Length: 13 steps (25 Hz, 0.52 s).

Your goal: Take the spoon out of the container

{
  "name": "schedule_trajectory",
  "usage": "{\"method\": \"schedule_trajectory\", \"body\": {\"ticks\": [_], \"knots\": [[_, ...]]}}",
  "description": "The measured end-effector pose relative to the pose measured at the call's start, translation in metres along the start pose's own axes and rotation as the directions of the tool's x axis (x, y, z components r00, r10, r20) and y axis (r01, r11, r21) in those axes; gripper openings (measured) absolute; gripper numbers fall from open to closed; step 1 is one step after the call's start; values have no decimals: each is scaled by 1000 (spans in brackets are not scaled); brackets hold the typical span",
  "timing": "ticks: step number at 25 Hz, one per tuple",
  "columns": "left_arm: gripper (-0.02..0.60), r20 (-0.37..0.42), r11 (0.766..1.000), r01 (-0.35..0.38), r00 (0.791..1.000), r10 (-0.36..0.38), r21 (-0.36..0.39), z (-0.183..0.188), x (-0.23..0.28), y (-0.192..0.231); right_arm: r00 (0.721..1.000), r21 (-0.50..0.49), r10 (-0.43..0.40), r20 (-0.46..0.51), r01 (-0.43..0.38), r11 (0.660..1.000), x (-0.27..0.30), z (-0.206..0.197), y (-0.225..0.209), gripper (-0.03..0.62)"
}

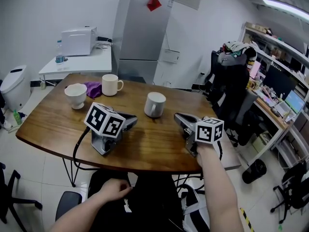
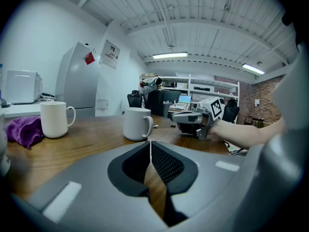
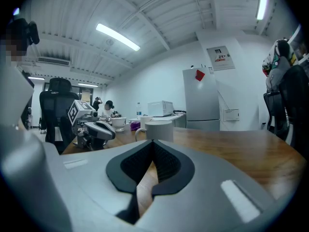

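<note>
Spoon: not seen in any view. No handle shows above any rim, so which vessel holds it cannot be told. Task judged not yet begun.

Contents of worktop point(image 1: 50, 123), left to right:
- Bowl point(image 1: 76, 94): white, footed, at the far left; inside not visible.
- Cloth point(image 1: 93, 88): purple, crumpled, just beside the bowl.
- Cream mug point(image 1: 111, 84): upright, near the cloth, handle to the right.
- Left hand-held gripper point(image 1: 129, 121): lying on the worktop, unheld; jaws closed tip to tip, nothing between them. Left hand point(image 1: 115, 190) rests in the lap, well apart from it.
- White mug point(image 1: 155, 104): upright, central, just beyond the tips of both grippers.
- Right hand-held gripper point(image 1: 177, 118): held by the right hand point(image 1: 203, 151), resting on the worktop; jaws closed and empty, pointing toward the white mug.

Handling notes (judgement):
- Find the spoon first by looking down into the bowl and both mugs.
- Open the jaws before the approach and come in from above.
- Grip the handle near its top.
- Lift straight up until the spoon clears the rim; a sideways pull may tip or slide a light mug on smooth wood.
- Take up the left hand-held gripper to steady the vessel if it shifts.
</note>
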State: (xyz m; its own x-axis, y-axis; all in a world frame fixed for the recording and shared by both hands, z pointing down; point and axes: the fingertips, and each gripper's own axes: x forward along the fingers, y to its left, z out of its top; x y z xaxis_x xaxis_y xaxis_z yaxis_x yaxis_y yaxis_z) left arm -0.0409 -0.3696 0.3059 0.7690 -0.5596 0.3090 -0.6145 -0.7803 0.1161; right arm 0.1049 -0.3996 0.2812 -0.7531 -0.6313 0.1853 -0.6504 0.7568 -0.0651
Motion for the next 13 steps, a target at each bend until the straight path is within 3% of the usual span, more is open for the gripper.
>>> {"method": "schedule_trajectory", "body": {"ticks": [13], "knots": [[12, 3, 1000, 1, 1000, -1, 1, 2, 1, 1, 1000, 1, -1, -2, 1, 1000, 0, 1, -1, 2]]}}
